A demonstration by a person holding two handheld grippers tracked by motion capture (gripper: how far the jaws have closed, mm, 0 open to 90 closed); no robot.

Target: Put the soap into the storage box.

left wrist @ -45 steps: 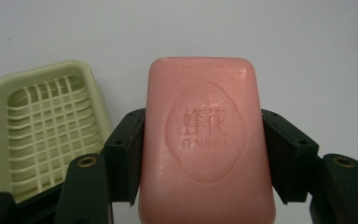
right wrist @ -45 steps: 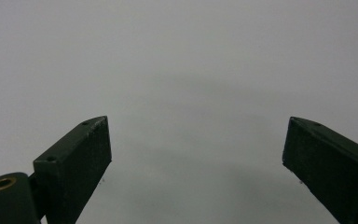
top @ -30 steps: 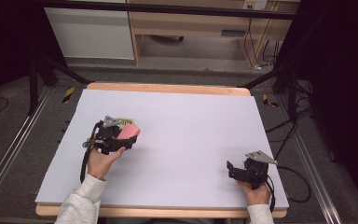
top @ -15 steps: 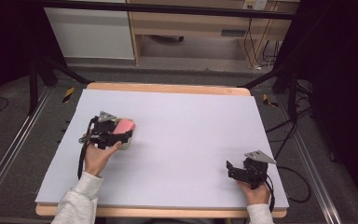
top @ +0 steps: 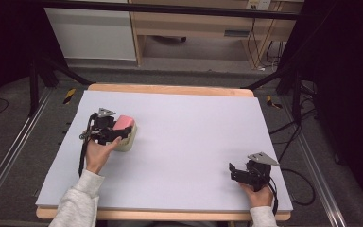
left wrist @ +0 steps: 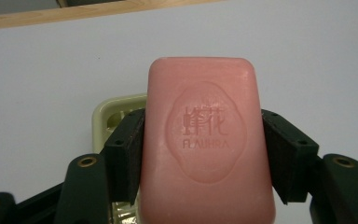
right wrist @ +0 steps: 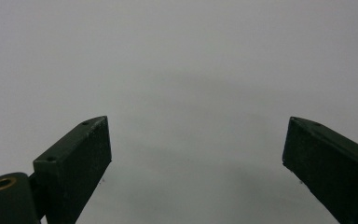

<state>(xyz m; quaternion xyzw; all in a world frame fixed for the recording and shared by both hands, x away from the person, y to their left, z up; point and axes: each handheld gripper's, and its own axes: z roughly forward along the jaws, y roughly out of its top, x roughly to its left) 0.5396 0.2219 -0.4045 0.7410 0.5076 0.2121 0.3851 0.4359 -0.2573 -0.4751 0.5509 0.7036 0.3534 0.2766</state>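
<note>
**Pink soap bar clamped in left gripper above its dish; right gripper idle**

Nearest the person, the right gripper [top: 236,171] rests at the near right of the white table surface [top: 194,142], held in the right hand [top: 257,195]. In the right gripper view its jaws stand wide apart with nothing between them, only bare table ahead.

Farther in, on the left side of the table, the left hand [top: 99,152] carries the left gripper [top: 118,132]. Its pads are pressed against the two long sides of a pink soap bar [left wrist: 207,140]; the grip is firm and square across the bar's width. The bar's long axis runs along the jaws, pointing away from the gripper body, stamped face up toward the camera with the lettering reading upright. In the high view the bar [top: 124,124] points up and to the right, toward the table's middle.

A pale yellow-green soap dish [left wrist: 114,116] lies beneath and behind the bar, partly covered by it; whether bar and dish touch cannot be told.

Against the earlier frames, the left gripper with its bar has shifted slightly toward the left edge of the table. The clamp is unchanged, and the right gripper has kept its place.
</note>
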